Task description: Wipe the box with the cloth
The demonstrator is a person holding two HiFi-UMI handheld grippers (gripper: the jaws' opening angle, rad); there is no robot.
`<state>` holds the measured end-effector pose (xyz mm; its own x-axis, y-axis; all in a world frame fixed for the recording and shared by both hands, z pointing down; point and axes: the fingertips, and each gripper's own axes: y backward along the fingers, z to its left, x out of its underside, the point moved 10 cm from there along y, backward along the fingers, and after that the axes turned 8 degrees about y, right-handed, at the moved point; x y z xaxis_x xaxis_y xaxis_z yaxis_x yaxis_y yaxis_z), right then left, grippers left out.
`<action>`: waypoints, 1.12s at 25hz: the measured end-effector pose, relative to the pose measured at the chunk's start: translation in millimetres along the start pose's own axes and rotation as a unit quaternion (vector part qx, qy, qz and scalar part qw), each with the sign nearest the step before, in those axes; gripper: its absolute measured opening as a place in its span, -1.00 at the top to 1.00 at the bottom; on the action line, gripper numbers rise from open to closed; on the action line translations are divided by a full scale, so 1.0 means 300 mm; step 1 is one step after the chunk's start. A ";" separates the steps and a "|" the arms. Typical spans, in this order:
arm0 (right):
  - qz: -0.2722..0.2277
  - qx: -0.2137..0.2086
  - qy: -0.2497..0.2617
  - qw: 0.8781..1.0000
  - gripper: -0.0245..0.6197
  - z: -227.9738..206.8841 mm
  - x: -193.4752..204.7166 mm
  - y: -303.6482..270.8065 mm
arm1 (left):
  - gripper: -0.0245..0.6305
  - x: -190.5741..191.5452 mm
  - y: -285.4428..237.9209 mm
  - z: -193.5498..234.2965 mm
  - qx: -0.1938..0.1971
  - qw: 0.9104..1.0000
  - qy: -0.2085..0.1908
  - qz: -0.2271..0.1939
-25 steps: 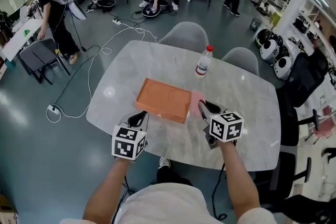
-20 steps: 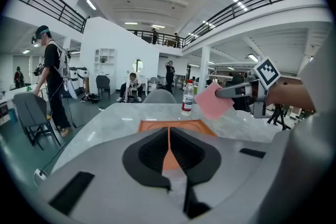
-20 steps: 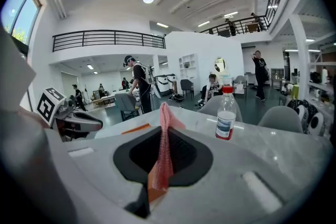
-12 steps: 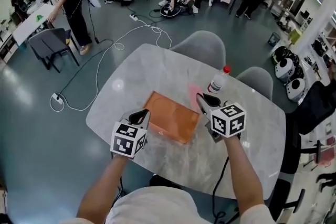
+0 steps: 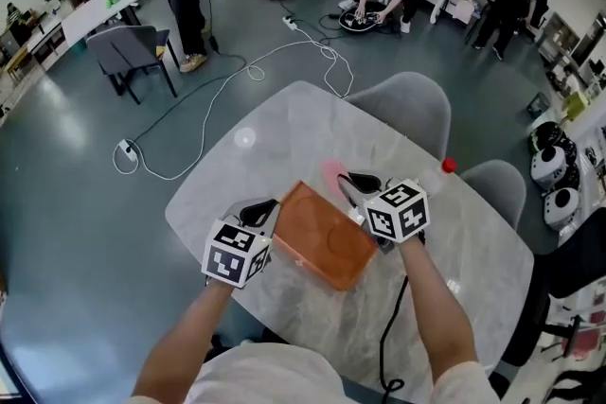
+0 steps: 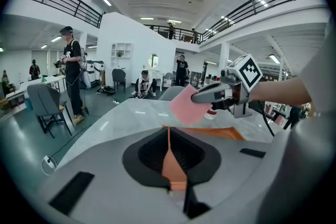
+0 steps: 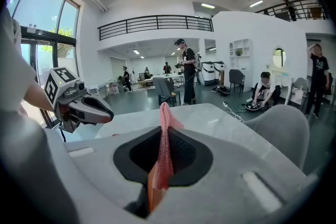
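Observation:
A flat orange box [image 5: 327, 239] lies on the marble table [image 5: 284, 137]. My left gripper [image 5: 264, 210] is shut on the box's near-left edge; in the left gripper view the thin orange edge [image 6: 169, 157] runs up between the jaws. My right gripper [image 5: 354, 184] hovers at the box's far edge, shut on a pink cloth [image 5: 332, 173]. The cloth [image 7: 164, 144] stands pinched between the jaws in the right gripper view, and hangs as a pink square [image 6: 188, 105] from the right gripper [image 6: 212, 94] in the left gripper view.
A water bottle with a red cap [image 5: 446, 166] stands behind my right arm. Two grey chairs [image 5: 402, 109] [image 5: 499, 186] sit at the table's far side. Cables [image 5: 227, 80] trail on the floor; several people stand or sit in the room behind.
My right gripper carried the pink cloth from beside the box's right end to over its far edge. My head view has swung, so the table and box look rotated. The left gripper keeps its hold.

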<state>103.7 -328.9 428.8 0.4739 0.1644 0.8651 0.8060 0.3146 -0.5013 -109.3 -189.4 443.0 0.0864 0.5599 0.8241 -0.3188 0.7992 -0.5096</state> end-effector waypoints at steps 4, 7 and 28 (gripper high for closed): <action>0.017 -0.050 0.008 0.999 0.87 -0.008 0.022 -0.118 | 0.87 0.023 -0.017 0.016 -0.016 1.000 0.015 0.005; 0.026 -0.087 0.007 0.996 0.87 -0.012 0.038 -0.208 | 0.87 0.054 -0.022 0.031 -0.029 0.999 0.023 0.009; 0.051 -0.171 -0.034 0.983 0.87 -0.005 0.115 -0.224 | 0.87 0.069 -0.021 0.002 -0.043 0.998 0.039 0.009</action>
<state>66.4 -345.8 492.2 0.5432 0.2447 0.8032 0.8330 -0.0372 -0.5521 -106.0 -183.0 463.3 0.1560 0.5868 0.7946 -0.2398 0.8029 -0.5458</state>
